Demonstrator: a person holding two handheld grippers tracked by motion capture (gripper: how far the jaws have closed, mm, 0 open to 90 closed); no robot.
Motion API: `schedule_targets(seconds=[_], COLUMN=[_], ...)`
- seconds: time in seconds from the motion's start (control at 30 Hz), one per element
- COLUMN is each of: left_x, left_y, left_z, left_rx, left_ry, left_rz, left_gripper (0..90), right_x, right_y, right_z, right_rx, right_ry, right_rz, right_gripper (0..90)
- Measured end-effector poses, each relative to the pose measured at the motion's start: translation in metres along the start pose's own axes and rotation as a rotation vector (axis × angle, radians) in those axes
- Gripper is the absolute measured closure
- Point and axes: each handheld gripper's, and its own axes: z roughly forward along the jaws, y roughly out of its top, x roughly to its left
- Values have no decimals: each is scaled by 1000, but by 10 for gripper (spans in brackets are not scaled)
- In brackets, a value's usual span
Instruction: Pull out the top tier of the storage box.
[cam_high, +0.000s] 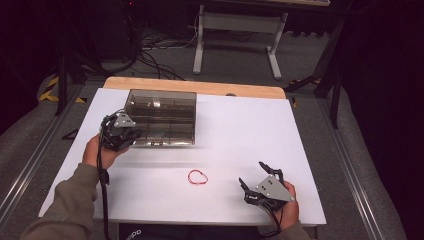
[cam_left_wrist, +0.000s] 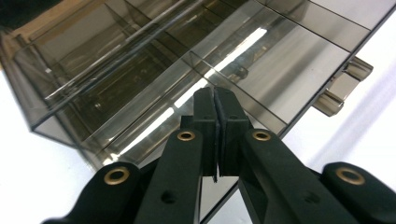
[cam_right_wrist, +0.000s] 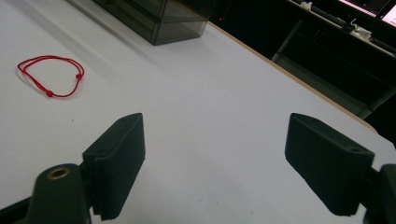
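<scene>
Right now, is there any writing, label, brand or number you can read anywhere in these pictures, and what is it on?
Nothing here reads clearly.
Pale lettering at the table's near edge, bottom of the high view: cut off and too blurred to read.
Small light mark on the front of the smoky plastic compartment box: too small to read.
The red cord loop and both grippers carry no visible text.

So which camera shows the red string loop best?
The right gripper view shows the red string loop best: it is close enough to see the thin cord and small beads on it. The high view shows it small, lying on the white table between the two grippers. The left gripper view faces the smoky plastic box.
</scene>
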Motion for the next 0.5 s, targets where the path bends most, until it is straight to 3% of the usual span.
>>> schedule_targets(seconds=[0.23, 0.5], left_x=[0, 12], left_y=[-6, -20], left_z=[-2, -11], left_rx=[-3, -20], left_ry=[3, 23], left_rz=[-9, -46], left_gripper=[895, 895], right_x=[0, 1], right_y=[0, 0], right_z=[-1, 0], right_rx=[3, 11], right_ry=[0, 7], right_rz=[-9, -16], right_gripper=[209, 209])
